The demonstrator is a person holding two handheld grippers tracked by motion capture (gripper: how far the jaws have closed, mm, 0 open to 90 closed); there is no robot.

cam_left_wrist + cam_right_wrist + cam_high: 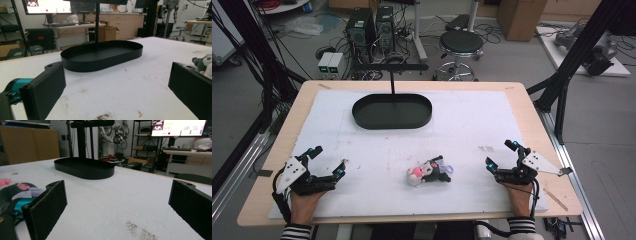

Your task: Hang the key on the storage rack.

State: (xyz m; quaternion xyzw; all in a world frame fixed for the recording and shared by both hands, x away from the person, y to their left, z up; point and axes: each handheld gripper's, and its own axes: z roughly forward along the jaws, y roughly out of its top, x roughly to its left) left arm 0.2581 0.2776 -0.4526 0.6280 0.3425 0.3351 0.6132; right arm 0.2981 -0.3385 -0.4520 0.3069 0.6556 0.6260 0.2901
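Observation:
A small plush toy [428, 173] in grey, white and pink lies on the white mat near the table's front, between my two hands. Its edge peeks in as the plush toy [203, 63] at the right of the left gripper view and as the plush toy [17, 190] at the left of the right gripper view. My left gripper [329, 160] rests on the mat at the front left, open and empty. At the front right my right gripper [501, 154] also stands open with nothing between its jaws. A black oval tray [392, 111] with an upright post sits at the back middle.
The white mat [462, 130] covers most of the wooden table [532, 107]. The black tray [100, 56] [83, 167] lies ahead of both grippers. Beyond the table stand a stool [460, 45], computer towers [372, 27] and cables on the floor.

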